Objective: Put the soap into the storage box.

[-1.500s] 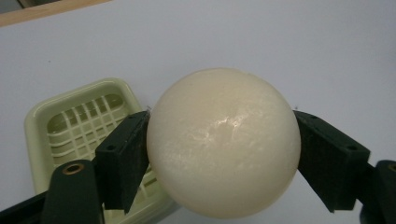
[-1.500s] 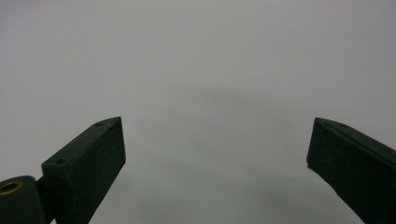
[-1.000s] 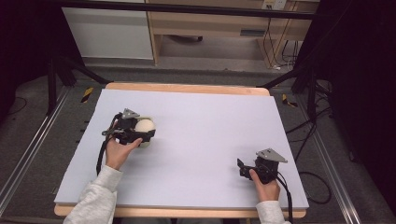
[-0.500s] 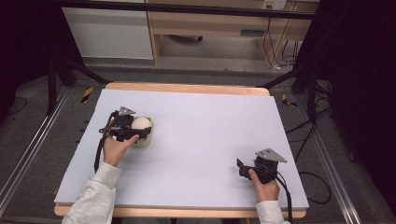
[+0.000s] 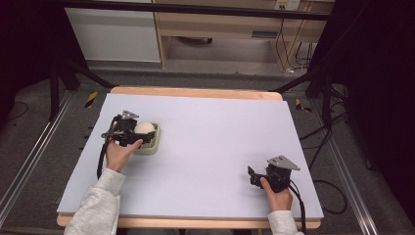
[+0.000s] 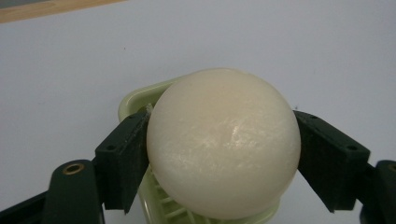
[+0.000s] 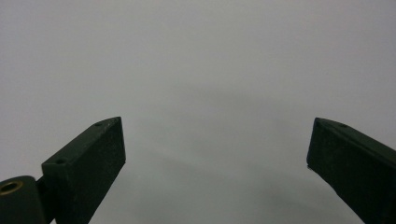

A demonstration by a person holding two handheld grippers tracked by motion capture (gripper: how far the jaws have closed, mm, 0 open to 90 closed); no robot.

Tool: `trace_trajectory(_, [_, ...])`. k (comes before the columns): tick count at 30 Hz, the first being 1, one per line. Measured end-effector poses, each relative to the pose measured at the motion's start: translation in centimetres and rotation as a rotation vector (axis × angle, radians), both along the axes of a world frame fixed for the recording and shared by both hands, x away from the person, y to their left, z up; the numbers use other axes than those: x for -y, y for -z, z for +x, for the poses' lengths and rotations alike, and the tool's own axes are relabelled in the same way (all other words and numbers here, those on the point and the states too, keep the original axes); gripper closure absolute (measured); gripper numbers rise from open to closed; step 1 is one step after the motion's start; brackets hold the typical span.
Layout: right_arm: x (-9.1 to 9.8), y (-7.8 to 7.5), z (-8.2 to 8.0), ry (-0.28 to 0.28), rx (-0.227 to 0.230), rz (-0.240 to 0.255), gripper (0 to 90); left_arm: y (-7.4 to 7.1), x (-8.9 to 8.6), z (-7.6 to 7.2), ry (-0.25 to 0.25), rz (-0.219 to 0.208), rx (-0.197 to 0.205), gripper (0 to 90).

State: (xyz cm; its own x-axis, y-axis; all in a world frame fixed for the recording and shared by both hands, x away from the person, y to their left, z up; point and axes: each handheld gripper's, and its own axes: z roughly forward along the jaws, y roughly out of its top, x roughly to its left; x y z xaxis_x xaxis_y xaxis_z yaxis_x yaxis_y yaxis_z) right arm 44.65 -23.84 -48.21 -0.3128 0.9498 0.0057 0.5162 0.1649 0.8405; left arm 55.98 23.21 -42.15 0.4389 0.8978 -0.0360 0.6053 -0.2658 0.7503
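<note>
Clearly the left gripper (image 6: 219,154) clamps the smooth ball (image 6: 223,144) over its green holder (image 5: 150,143) (slippery, could squirt out); right gripper (image 7: 215,158) gapes wide.

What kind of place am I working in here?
Probably a lab or recording workshop: a white-topped table inside a black metal frame, cables on the floor behind, and a handheld left gripper clamping a white ball.
</note>
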Motion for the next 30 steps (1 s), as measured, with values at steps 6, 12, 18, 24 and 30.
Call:
trace_trajectory(6, [-0.1, 0.1, 0.1, -0.001, 0.005, -0.008, 4.8, 0.5, -0.1, 0.3, -0.001, 0.016, -0.015, 22.8])
trace_trajectory(12, [-0.1, 0.1, 0.1, -0.002, 0.004, -0.008, 4.8, 1.0, -0.3, 0.6, -0.010, 0.025, -0.027, 22.8])
trace_trajectory(18, [-0.1, 0.1, 0.1, -0.002, 0.000, -0.005, 4.9, 1.4, -0.2, 0.8, -0.006, 0.040, -0.039, 22.8])
trace_trajectory(24, [-0.1, 0.1, 0.1, 0.000, 0.005, -0.006, 4.8, 1.7, 0.0, 1.0, -0.007, 0.051, -0.052, 22.8])
trace_trajectory(30, [-0.1, 0.0, 0.1, 0.001, 0.007, -0.008, 4.8, 2.2, 0.1, 1.1, -0.006, 0.058, -0.062, 22.8])
